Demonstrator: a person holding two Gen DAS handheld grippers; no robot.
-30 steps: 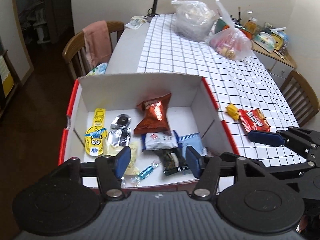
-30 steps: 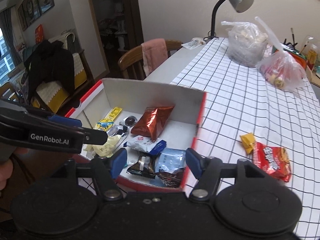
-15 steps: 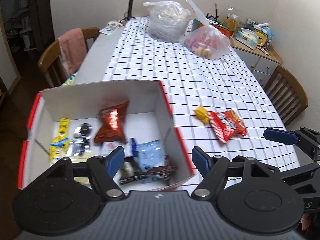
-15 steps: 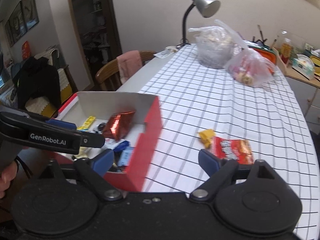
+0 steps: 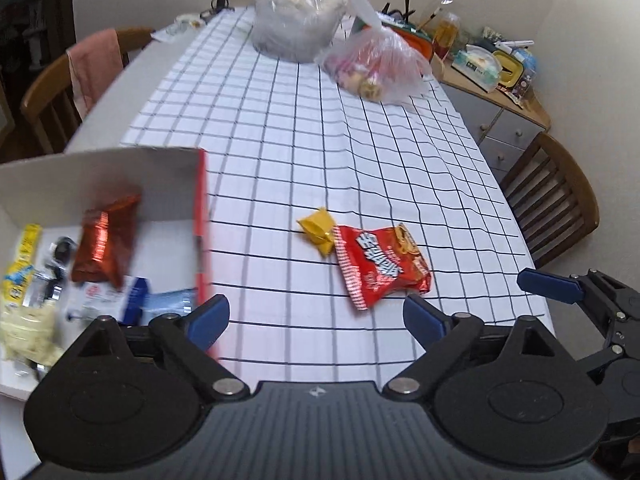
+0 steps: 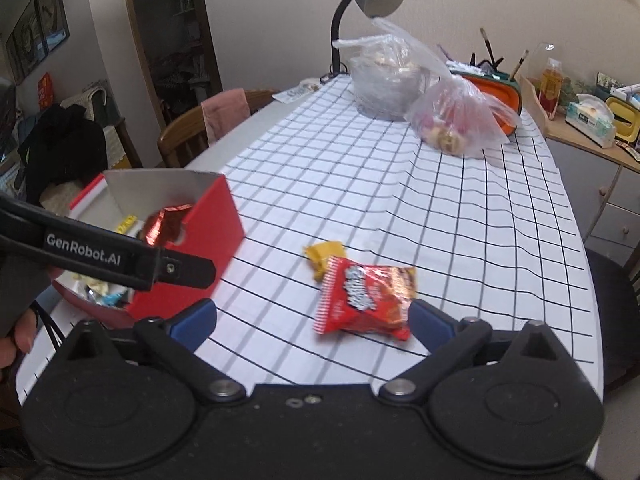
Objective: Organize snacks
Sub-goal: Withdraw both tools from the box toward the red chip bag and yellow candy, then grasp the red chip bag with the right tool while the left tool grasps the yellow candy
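A red snack packet (image 5: 380, 266) and a small yellow packet (image 5: 318, 230) lie on the checked tablecloth, right of a red-edged white box (image 5: 200, 200) holding several snacks, among them a shiny orange-red bag (image 5: 106, 236). My left gripper (image 5: 316, 318) is open and empty, just short of the red packet. My right gripper (image 6: 312, 320) is open and empty, with the red packet (image 6: 364, 296) just beyond its fingertips and the yellow packet (image 6: 322, 256) behind that. The box (image 6: 200, 224) is to its left.
Two plastic bags (image 5: 336, 40) of goods stand at the far end of the table, by a desk lamp (image 6: 360, 4). Wooden chairs (image 5: 556, 200) stand on both sides. A cluttered sideboard (image 6: 592, 128) is at the right. The table's right edge is close.
Both grippers have swung right, from over the box to face the red and yellow packets on the cloth. Both sets of jaws have opened wider.
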